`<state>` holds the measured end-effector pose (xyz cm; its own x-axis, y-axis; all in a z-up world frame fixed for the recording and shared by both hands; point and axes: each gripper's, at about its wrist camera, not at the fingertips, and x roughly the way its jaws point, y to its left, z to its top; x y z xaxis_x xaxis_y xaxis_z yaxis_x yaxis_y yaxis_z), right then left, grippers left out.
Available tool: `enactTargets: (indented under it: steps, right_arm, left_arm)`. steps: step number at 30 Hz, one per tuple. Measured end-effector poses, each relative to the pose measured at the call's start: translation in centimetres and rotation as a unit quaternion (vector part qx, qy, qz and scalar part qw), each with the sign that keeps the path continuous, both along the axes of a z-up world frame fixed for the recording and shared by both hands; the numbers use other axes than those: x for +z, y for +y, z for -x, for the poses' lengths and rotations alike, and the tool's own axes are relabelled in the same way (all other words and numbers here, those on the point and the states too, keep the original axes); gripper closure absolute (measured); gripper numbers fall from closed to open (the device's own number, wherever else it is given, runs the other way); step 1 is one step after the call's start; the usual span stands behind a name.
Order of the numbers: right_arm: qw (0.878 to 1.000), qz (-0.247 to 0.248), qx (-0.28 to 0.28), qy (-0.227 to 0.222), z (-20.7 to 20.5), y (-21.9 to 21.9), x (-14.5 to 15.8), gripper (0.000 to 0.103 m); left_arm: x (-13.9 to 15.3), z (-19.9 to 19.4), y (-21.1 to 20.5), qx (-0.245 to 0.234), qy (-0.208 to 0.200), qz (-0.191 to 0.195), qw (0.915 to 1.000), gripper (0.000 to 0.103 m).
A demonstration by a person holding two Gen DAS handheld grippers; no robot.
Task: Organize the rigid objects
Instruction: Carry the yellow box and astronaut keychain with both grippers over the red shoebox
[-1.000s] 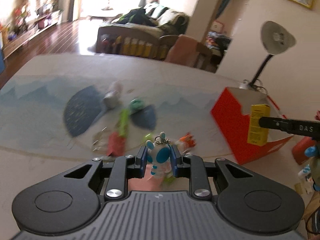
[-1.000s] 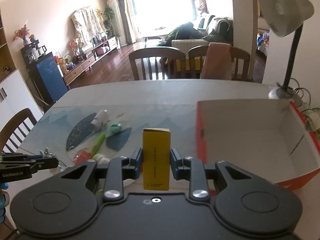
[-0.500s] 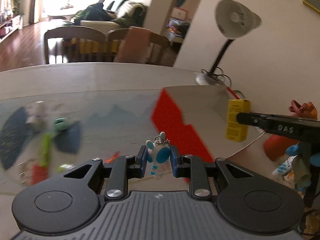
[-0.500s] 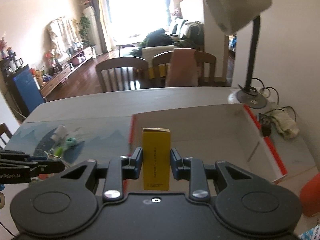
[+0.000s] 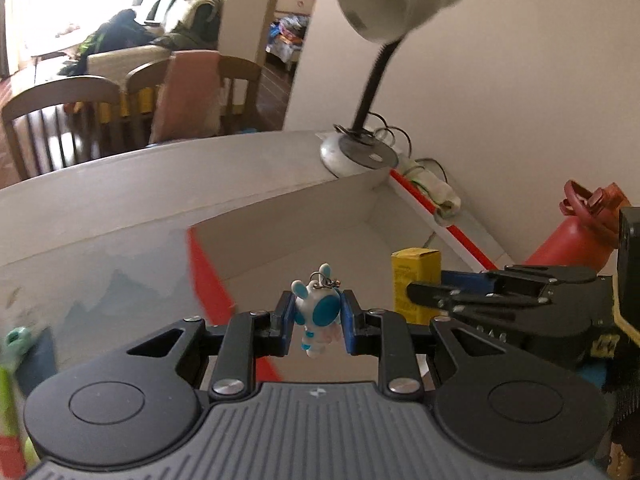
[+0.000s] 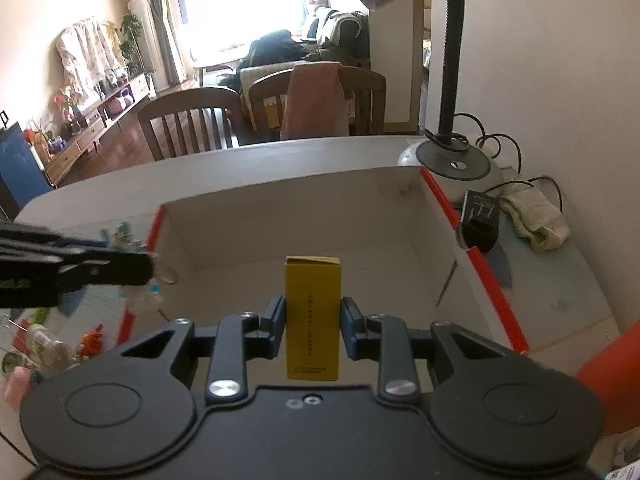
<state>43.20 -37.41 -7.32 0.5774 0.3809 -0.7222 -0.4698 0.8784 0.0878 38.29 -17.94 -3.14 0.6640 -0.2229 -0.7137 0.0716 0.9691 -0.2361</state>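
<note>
My left gripper (image 5: 317, 318) is shut on a small blue-and-white rabbit keychain (image 5: 318, 316), held above the near left corner of a red box with a white inside (image 5: 304, 236). My right gripper (image 6: 313, 322) is shut on an upright yellow carton (image 6: 312, 316), hovering over the box's white floor (image 6: 320, 232). In the left wrist view the right gripper (image 5: 416, 292) reaches in from the right with the yellow carton (image 5: 412, 276). In the right wrist view the left gripper (image 6: 148, 270) enters from the left at the box's left wall.
A grey desk lamp (image 6: 452, 160) stands behind the box, with a black adapter (image 6: 480, 220) and a cloth (image 6: 532, 216) beside it. A red bottle (image 5: 576, 236) is at the right. Small toys (image 6: 44, 340) lie on the table mat left of the box. Chairs (image 6: 192, 124) line the far edge.
Both grippers have travelled right, from the toy-strewn mat to over the red box. The rabbit keychain and yellow carton stay gripped. The box now fills the middle of both views.
</note>
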Motion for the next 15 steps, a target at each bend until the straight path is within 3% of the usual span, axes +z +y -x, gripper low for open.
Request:
enactTargets:
  steps: [6,15]
  right_arm:
    - [1.0,0.022,0.004,0.02,-1.8,-0.3,-1.5,0.075]
    - [0.995,0.077,0.028,0.064,-3.5,0.0,-4.8,0.075]
  left_arm:
    - [-2.0,-4.3,-2.6,-0.035,0.037,-0.012,0.9986,0.08]
    - [-7.7,-8.2,-5.0,-0.052,0.135,-0.026,0.9891,0.08]
